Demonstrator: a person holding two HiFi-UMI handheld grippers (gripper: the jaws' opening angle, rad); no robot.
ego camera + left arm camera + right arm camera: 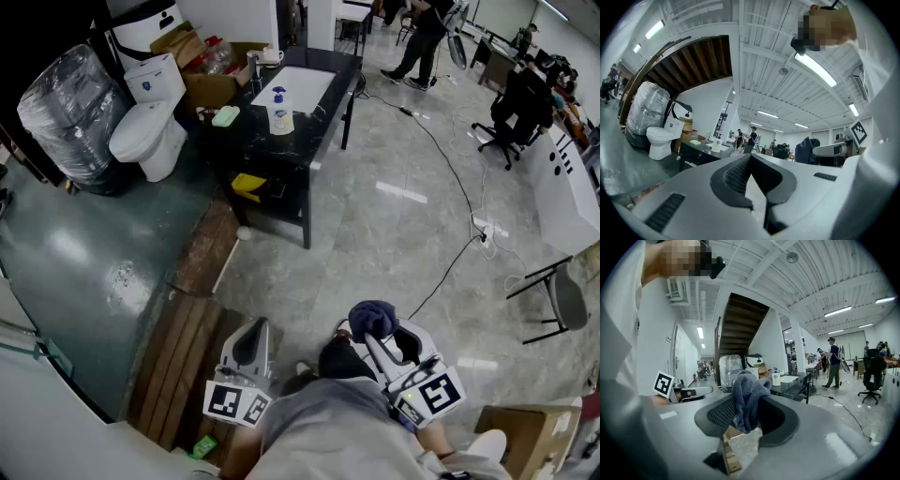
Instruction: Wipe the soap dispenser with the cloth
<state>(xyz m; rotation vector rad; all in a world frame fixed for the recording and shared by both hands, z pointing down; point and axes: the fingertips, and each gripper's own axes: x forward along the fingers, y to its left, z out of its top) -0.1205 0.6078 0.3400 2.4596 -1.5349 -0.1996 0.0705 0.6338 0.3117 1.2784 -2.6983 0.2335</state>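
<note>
The soap dispenser [279, 111], a white bottle with a blue pump, stands on a black table [309, 131] far ahead of me across the floor. It shows small in the left gripper view [716, 144] and in the right gripper view [776, 378]. My right gripper [375, 330] is shut on a dark blue cloth [372, 318], which bunches up between the jaws [747, 399]. My left gripper [251, 345] is shut with nothing in it [749, 161]. Both grippers are held close to my body, well short of the table.
A white toilet [150, 127] and a plastic-wrapped bundle [70, 112] stand left of the table. Wooden planks [183, 361] lie on the floor at my left. A green pad [226, 116] lies on the table. Cables [459, 187], an office chair [511, 117] and a person [422, 37] are to the right.
</note>
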